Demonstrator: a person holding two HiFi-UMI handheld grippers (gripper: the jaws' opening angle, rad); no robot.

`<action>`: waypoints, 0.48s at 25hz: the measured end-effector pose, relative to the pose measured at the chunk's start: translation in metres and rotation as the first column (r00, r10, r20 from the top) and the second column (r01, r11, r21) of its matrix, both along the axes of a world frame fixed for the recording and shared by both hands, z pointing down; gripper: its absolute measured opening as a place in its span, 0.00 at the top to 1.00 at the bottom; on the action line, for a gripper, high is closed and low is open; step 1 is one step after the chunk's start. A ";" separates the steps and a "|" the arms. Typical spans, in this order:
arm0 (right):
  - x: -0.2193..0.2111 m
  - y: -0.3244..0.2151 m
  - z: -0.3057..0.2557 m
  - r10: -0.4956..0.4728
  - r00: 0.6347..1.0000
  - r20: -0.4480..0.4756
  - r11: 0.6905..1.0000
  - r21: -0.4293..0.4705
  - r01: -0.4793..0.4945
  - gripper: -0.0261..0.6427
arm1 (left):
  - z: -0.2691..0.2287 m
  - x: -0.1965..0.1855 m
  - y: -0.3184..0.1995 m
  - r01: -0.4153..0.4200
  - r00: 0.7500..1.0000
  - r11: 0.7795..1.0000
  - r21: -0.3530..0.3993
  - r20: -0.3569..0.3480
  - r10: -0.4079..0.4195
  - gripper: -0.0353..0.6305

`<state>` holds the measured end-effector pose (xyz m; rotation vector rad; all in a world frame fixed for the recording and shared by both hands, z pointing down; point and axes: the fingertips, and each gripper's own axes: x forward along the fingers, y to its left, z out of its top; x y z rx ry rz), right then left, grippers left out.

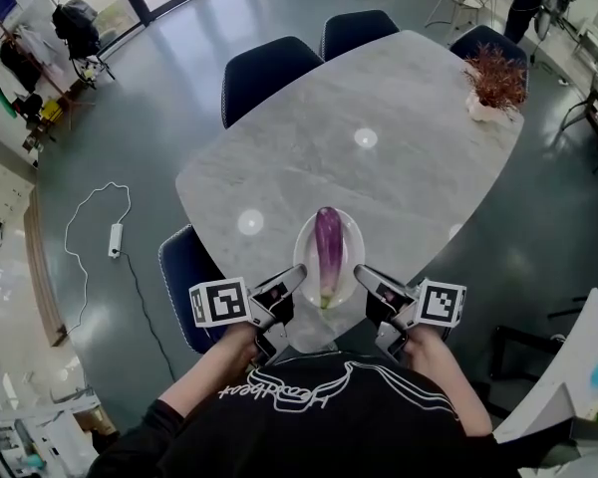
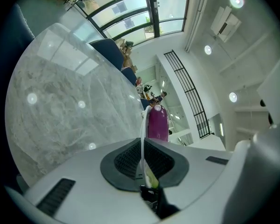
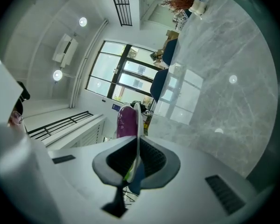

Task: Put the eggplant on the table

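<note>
Currently, I find the eggplant lying lengthwise on a white oval plate, its green stem end towards me. The plate is over the near edge of the grey marble table. I cannot tell whether it rests on the top or hangs just above it.

My left gripper is clamped on the plate's near-left rim. In the left gripper view both dark pads press on the thin white edge, with the purple eggplant just beyond them. My right gripper grips the near-right rim in the same way. The right gripper view shows its jaws closed on the plate's edge, the eggplant beside it.

A potted plant with reddish leaves stands at the table's far right end, well apart from the plate. Dark blue chairs are drawn up along the far side. A power strip with a white cable lies on the floor to the left.
</note>
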<state>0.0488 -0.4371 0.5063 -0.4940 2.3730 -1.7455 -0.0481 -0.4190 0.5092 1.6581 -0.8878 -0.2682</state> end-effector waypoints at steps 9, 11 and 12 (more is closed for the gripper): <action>-0.011 -0.043 0.015 0.004 1.000 -0.026 1.000 -0.007 -0.004 0.93 | 0.013 -0.010 -0.043 -0.011 0.999 1.000 0.006 0.038 0.011 0.91; -0.013 -0.047 0.018 0.004 0.999 -0.035 1.000 -0.002 -0.004 0.93 | 0.016 -0.012 -0.045 -0.009 0.999 1.000 0.001 0.041 0.009 0.91; -0.013 -0.048 0.018 0.005 0.999 -0.039 1.000 0.002 -0.004 0.93 | 0.017 -0.012 -0.046 -0.007 0.999 1.000 -0.002 0.041 0.007 0.91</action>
